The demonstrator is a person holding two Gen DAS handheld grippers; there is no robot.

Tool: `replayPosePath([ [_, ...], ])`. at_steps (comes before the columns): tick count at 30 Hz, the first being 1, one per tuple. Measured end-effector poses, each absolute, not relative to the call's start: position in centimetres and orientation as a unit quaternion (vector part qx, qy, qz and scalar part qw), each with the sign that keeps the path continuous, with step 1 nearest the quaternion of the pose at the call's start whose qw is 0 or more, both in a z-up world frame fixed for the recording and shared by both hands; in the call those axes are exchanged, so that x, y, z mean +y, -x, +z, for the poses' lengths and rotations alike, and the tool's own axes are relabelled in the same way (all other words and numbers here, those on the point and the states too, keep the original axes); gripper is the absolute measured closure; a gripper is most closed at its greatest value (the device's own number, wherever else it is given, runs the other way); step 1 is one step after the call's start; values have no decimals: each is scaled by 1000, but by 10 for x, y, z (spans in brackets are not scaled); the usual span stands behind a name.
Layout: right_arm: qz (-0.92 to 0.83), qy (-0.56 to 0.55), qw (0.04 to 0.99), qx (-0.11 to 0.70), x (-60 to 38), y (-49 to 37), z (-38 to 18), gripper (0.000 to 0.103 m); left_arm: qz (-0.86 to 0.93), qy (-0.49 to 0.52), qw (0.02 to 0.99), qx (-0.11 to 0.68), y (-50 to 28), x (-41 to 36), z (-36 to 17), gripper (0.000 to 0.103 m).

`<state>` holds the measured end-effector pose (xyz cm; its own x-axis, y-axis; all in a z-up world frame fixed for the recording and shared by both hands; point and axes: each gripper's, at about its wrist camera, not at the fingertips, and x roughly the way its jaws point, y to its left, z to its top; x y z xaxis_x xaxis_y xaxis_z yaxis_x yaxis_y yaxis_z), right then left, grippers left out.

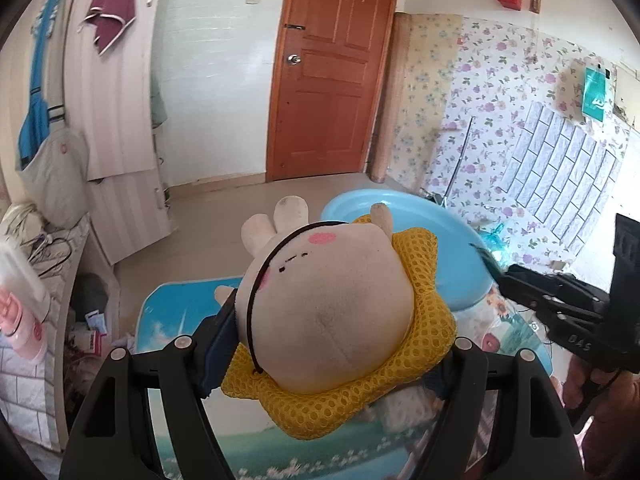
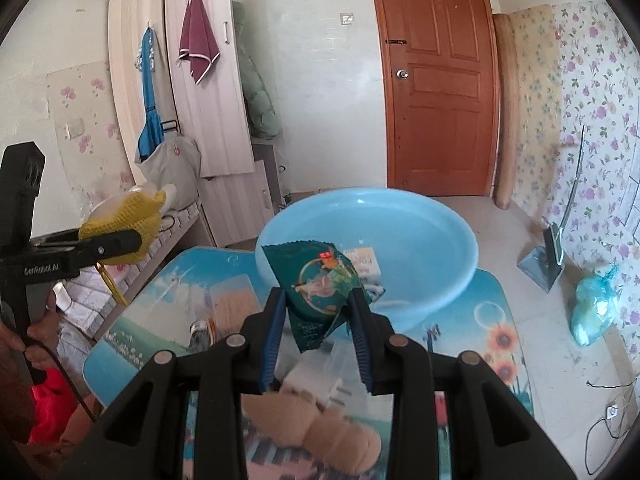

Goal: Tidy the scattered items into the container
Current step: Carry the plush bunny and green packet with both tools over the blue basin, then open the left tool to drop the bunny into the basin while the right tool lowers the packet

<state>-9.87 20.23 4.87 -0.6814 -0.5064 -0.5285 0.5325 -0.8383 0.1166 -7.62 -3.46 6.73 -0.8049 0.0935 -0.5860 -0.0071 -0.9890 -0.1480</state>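
A cream plush bunny (image 1: 332, 312) in a yellow mesh cover fills the left wrist view, and my left gripper (image 1: 332, 332) is shut on its sides. It hangs above the table with the light blue basin (image 1: 452, 232) just beyond. My right gripper (image 2: 318, 300) is shut on a dark green snack packet (image 2: 320, 284), held up in front of the basin (image 2: 440, 216). A small box (image 2: 364, 260) lies inside the basin. In the right wrist view the left gripper (image 2: 120, 246) and the yellow mesh show at the left; in the left wrist view the right gripper (image 1: 512, 280) shows at the right.
The table (image 2: 480, 320) has a blue printed cover. A brown plush toy (image 2: 320, 432) and clear plastic lie on it below my right gripper. On the floor to the right stand a dustpan (image 2: 548, 256) and a green plastic bag (image 2: 592, 308). A bed and a wardrobe are at the left.
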Motion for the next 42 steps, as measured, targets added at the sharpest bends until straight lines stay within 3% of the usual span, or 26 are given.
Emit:
replayPosePath([
  [20, -917, -302, 260, 3, 209, 161, 18, 69, 923, 374, 80, -39, 183, 37, 30, 22],
  [42, -928, -294, 230, -17, 225, 148, 21, 55, 926, 354, 125, -36, 160, 73, 51, 5],
])
